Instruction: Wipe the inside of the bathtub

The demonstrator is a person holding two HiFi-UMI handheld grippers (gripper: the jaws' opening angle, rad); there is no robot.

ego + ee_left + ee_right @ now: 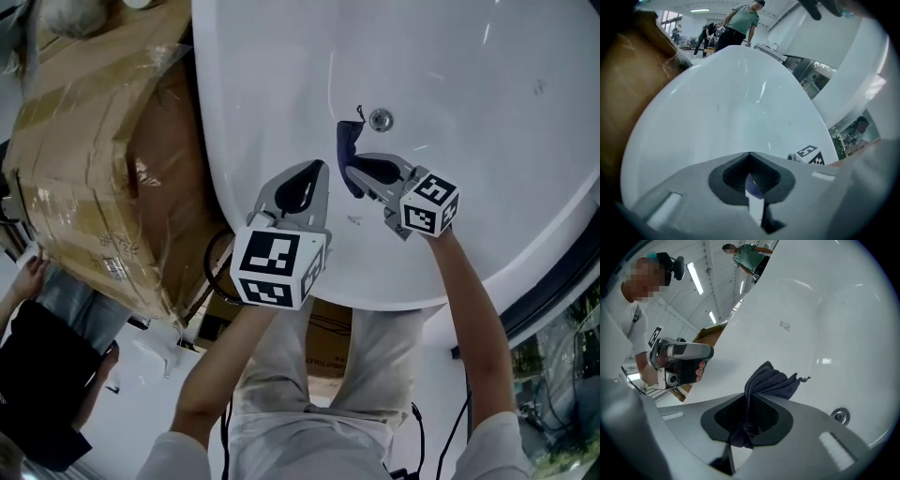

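White bathtub [487,187] fills most of the head view, its smooth inside curving down to a round metal drain fitting [380,119]; left of the tub stands a large cardboard box [84,169] wrapped in clear film, and at the near left a person in dark clothes [37,375] is beside it; the right gripper [349,171] is held over the near rim and into the tub, its jaws clamped tight on a dark blue cloth [347,150], which is pinched between the pads with a bunched fold sticking out past the tips; the cloth sits over the tub's inner wall, just near and left of the drain fitting (whether it presses on the enamel cannot be told); the right gripper view shows the cloth rising from the closed jaws, with the drain fitting low down to its right; the left gripper [317,171] hovers just left of the right one, over the near part of the tub, its jaws brought together tip to tip and gripping nothing; the left gripper view shows those tips meeting against the pale inside of the tub; beyond the far rim a person in a green shirt [740,21] stands in a bright hall under ceiling strip lights [696,277].
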